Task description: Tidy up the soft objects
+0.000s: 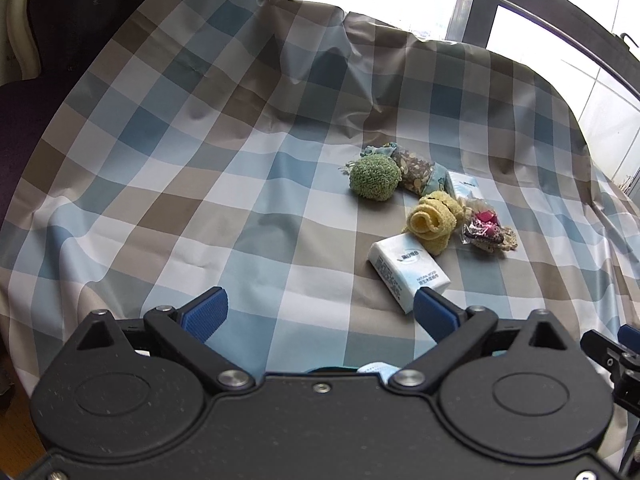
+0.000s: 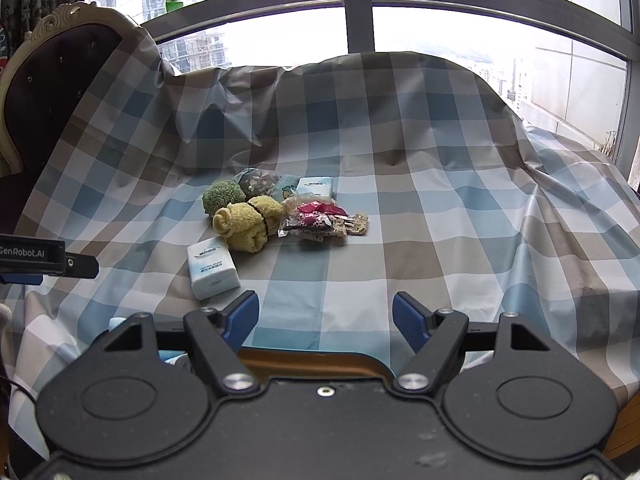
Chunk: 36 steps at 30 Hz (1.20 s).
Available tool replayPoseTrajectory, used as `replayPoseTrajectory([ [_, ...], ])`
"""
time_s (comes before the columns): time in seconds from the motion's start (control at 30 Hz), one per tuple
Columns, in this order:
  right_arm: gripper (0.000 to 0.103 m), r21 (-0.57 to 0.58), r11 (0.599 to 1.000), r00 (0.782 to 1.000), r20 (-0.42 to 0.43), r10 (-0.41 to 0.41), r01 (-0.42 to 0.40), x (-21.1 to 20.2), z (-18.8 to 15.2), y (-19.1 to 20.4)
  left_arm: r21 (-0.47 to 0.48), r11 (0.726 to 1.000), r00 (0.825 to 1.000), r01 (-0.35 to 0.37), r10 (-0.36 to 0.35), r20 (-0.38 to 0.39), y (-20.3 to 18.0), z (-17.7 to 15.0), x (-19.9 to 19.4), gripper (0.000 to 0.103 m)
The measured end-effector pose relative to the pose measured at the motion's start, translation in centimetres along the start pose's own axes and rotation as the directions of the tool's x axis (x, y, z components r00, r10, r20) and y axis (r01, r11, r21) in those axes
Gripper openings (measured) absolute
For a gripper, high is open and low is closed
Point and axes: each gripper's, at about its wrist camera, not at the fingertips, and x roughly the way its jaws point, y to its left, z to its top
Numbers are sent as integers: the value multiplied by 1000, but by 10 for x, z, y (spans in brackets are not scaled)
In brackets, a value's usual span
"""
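Note:
Soft things lie in a cluster on a checked cloth. A green knitted ball is at the back, beside a patterned pouch. A yellow rolled towel lies in the middle. A near tissue pack lies in front, a second pack behind. A clear bag of red and lace items is at the right. My left gripper is open and empty, its right fingertip by the near pack. My right gripper is open and empty.
The cloth drapes over a sofa with a dark padded back at left. A window frame stands behind. The left gripper's body shows at the right view's left edge. A wooden edge lies below the right gripper.

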Motion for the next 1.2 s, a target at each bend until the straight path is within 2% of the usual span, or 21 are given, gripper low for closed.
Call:
replayPoseTrajectory([
  [0.1,74,-10,1000,1000,-1,2,-2,14,10,1,-5,1000,1000,25,-25,-6,2,9,10,99],
  [0.4,75,-48,999,1000,-9,-14,13,61,39,-1,81,997,999,-2,5,-45,-10,35,47,99],
  [0.53,76,-53,998,1000,-21,-17,16,84,49,-4,168,985,997,23,-11,-77,-24,38,66,99],
  [0.6,76,-55,998,999,-33,-16,14,95,52,-5,238,970,995,48,-25,-98,-34,35,73,99],
  [0.77,76,-62,998,998,-56,-15,12,117,55,-5,427,897,987,109,-47,-153,-61,19,91,99],
  [0.9,76,-43,999,997,-77,-8,5,130,53,-9,492,851,973,186,-91,-210,-74,12,102,99],
  [1.0,76,-36,999,996,-89,-9,5,137,52,-13,520,834,969,186,-68,-237,-81,10,116,99],
  [1.1,77,-28,1000,995,-97,-7,4,144,52,-17,504,845,963,180,-46,-265,-81,14,135,97],
  [1.2,77,-23,1000,995,-101,-7,4,149,54,-20,442,878,953,184,-50,-297,-75,20,149,93],
])
